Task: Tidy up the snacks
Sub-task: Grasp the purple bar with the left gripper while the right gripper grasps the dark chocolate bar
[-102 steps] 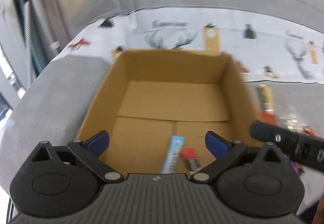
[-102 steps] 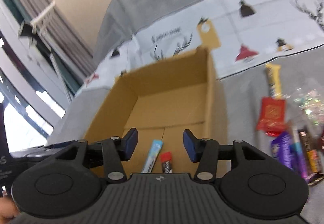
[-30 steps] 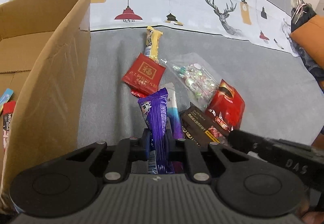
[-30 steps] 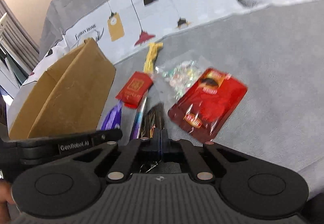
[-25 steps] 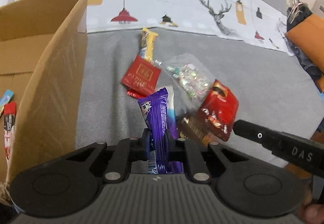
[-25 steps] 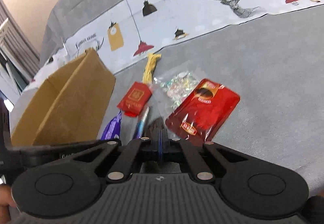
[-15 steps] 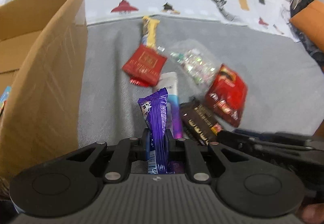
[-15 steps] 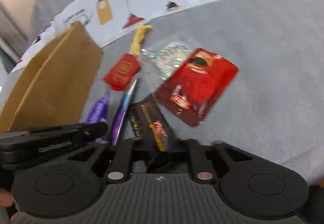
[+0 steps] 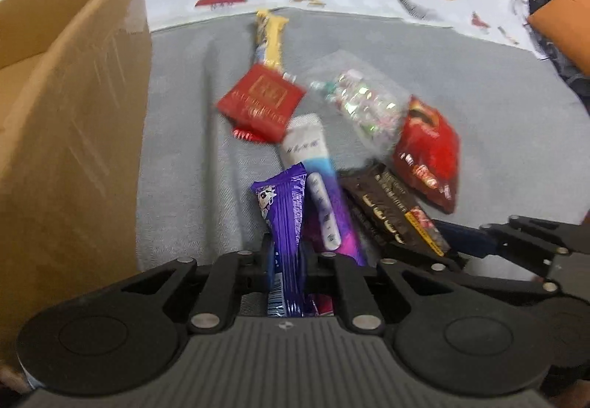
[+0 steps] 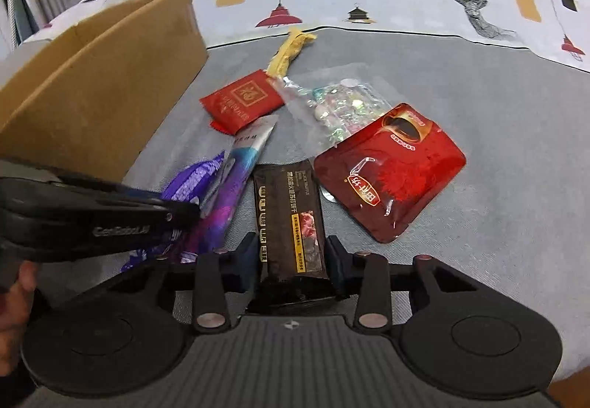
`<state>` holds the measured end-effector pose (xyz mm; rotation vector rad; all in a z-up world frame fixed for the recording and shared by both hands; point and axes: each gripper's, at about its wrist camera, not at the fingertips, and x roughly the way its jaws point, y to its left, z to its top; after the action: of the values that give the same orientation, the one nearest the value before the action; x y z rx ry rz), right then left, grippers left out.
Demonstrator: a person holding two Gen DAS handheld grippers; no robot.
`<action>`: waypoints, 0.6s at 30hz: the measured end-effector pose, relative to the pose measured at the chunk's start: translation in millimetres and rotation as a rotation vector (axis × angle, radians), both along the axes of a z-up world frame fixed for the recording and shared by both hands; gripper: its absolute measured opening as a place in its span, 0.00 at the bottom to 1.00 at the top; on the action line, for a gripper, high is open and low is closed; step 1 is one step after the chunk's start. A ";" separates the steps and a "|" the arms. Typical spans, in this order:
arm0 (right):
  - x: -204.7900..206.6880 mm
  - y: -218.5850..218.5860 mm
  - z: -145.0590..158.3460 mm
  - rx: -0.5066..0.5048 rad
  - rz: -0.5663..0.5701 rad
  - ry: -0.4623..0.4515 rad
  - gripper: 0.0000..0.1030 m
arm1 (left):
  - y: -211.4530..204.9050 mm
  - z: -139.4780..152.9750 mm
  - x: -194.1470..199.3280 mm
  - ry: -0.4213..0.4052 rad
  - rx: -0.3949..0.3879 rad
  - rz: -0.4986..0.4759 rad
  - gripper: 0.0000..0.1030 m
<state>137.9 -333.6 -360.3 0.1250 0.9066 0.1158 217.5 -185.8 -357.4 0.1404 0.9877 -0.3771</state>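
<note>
Lying lengthwise between the right gripper's jaws, the brown wafer pack was framed for a grasp.

The right gripper (image 10: 291, 256) was seen set around the near end of the brown wafer pack (image 10: 289, 208), whose long axis ran straight ahead along the fingers; whether the pads were pressed on it could not quite be told. The left gripper (image 9: 287, 260) was clamped on the purple snack bar (image 9: 284, 220), held end-on. The cardboard box (image 9: 66, 135) was placed to the left of both, nearer the left gripper, with the other snacks spread on the grey cushion (image 10: 479, 105) ahead.
</note>
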 end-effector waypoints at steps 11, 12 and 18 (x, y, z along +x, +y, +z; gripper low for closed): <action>-29.0 -5.2 41.7 0.067 -0.099 -0.101 0.40 | 15.6 37.3 -21.9 -0.065 -0.028 -0.002 0.13; -29.9 -4.5 45.1 0.067 -0.109 -0.110 0.40 | 18.1 39.0 -23.0 -0.065 -0.028 0.003 0.13; -39.8 -3.6 67.8 0.091 -0.181 -0.152 0.40 | 29.5 64.3 -23.3 -0.063 -0.051 0.033 0.13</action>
<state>98.1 -337.2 -292.5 0.2783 0.7349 -0.0024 194.2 -156.2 -293.2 0.0895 0.9168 -0.3649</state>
